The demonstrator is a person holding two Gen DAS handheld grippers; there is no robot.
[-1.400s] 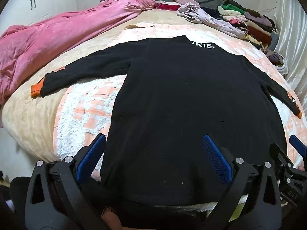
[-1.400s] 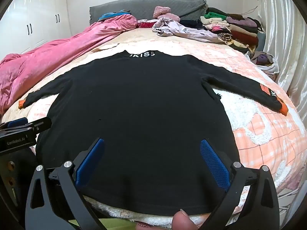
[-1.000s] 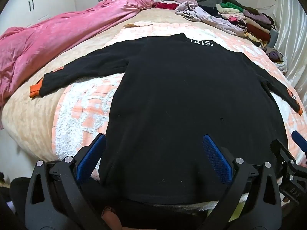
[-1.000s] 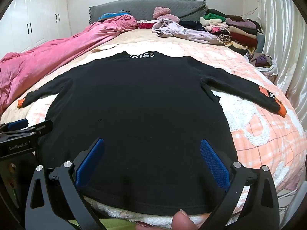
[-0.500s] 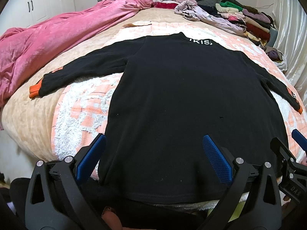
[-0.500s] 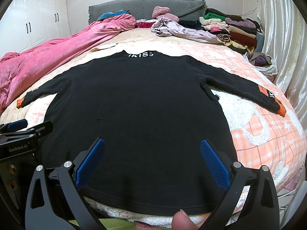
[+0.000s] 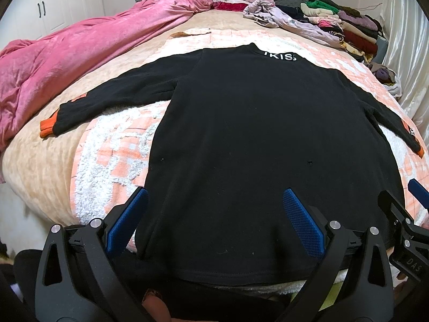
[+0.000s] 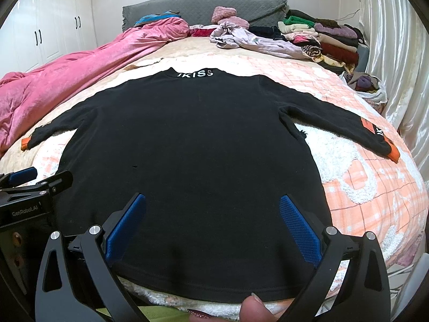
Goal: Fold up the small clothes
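Black sweater lies flat, spread across the centre of both frames on the peach-and-white checked blanket covering the bed. Collar with white lettering at upper centre of the right wrist frame; hem runs along the lower centre, at the near edge of the bed. Both sleeves extended outward: orange cuff at left centre of the left wrist frame, other orange cuff at right centre of the right wrist frame.

Left tool: blue-padded jaws spread wide, empty, hovering over the hem at bottom of its frame. Contact with fabric cannot be determined.

Right tool: jaws likewise spread wide, nothing between them, above the hem. A fingertip shows at the bottom edge.

Each tool visible in the other's view, at the lower side edge.

Pink quilt bunched at upper left. Grey headboard at top centre. Stack of folded clothes at upper right, loose lilac garment beside it. White wardrobe doors at upper left.
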